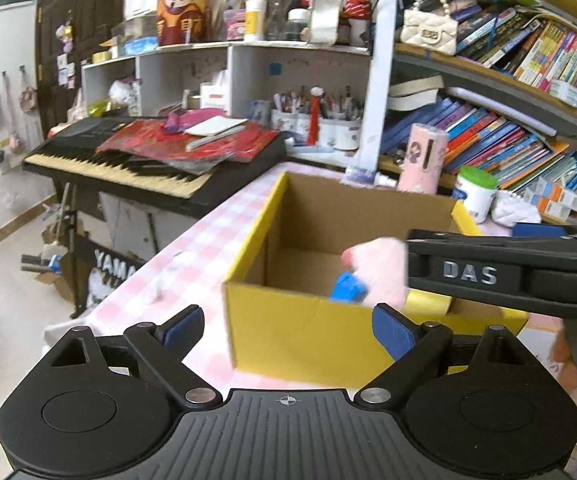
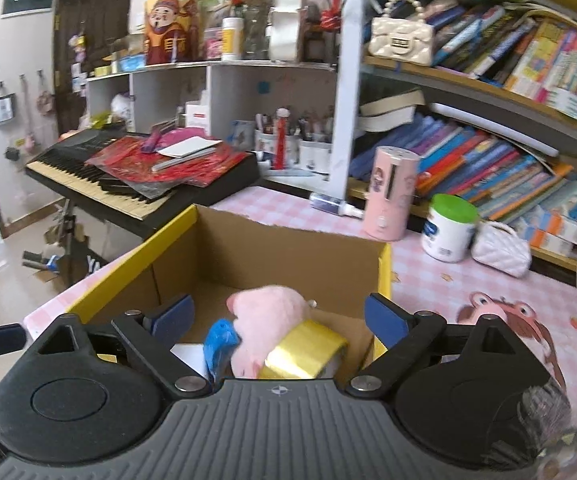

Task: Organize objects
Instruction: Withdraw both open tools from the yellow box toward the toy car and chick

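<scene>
Bookshelf [image 2: 488, 152] fills the right background, packed with leaning books; keyboard [image 1: 128, 160] stands off the counter's far left corner with red papers on top. Counter [image 2: 468, 292] has a pink checked cloth. Yellow cardboard box [image 1: 300, 336] sits open on the counter, brown inside, directly ahead of both grippers.

Inside the box: pink plush toy [image 2: 266, 324] lying across the floor, a yellow tape roll [image 2: 304, 354] touching its near right side, a blue item [image 2: 218, 342] touching its left side, a white flat piece [image 2: 190, 356] partly under them. Blue item is blurred, can't tell what it is.

Right gripper [image 2: 278, 316] is above the near edge of the box, jaws spread wide, holding nothing; toy and tape lie below between the pads. Left gripper [image 1: 288, 328] is outside the box at its near yellow wall, jaws also wide apart and empty.

Beyond the box on the counter: pink cylinder [image 2: 390, 196], white jar with green lid [image 2: 450, 226] beside it, small white quilted bag [image 2: 500, 250] just right of the jar, small spray bottle [image 2: 334, 204] lying on its side near the shelf post.
</scene>
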The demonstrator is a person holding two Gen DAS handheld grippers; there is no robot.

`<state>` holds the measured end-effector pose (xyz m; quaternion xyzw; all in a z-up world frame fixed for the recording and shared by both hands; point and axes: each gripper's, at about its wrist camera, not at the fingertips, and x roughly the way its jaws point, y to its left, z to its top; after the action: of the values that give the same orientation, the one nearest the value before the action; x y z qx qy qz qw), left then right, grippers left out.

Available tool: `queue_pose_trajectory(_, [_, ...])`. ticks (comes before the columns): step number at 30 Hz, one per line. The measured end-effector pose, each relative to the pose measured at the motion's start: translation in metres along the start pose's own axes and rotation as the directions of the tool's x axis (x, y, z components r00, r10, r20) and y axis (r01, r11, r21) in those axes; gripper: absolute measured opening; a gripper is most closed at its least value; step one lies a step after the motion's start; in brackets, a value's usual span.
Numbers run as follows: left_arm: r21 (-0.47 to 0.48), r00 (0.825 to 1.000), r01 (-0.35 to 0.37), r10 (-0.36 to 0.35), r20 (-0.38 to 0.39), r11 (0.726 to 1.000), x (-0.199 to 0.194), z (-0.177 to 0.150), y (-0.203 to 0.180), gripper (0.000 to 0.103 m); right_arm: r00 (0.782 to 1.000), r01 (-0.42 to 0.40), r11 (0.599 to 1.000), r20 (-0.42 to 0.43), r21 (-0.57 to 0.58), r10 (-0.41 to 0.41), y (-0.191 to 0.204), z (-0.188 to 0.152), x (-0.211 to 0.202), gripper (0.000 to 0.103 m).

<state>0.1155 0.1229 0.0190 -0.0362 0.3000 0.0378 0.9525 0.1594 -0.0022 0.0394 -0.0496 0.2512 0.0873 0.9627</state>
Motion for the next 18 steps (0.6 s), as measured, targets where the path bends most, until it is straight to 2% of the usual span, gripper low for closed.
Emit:
queue_pose_trajectory(6, [0.001, 0.990, -0.138, 0.138, -0.038, 0.990, -0.014, -0.018, 0.019, 0.093, 0.996, 0.083, 0.995, -0.033, -0.048, -0.085, 0.019, -0.022, -0.017, 0.098])
queue_pose_trajectory(18, [-0.017, 0.983, -0.168, 0.166, -0.076, 0.986, -0.065, -0.062, 0.045, 0.093, 0.990, 0.098, 0.989, -0.087, -0.111, -0.108, 0.056, -0.069, -0.071, 0.100])
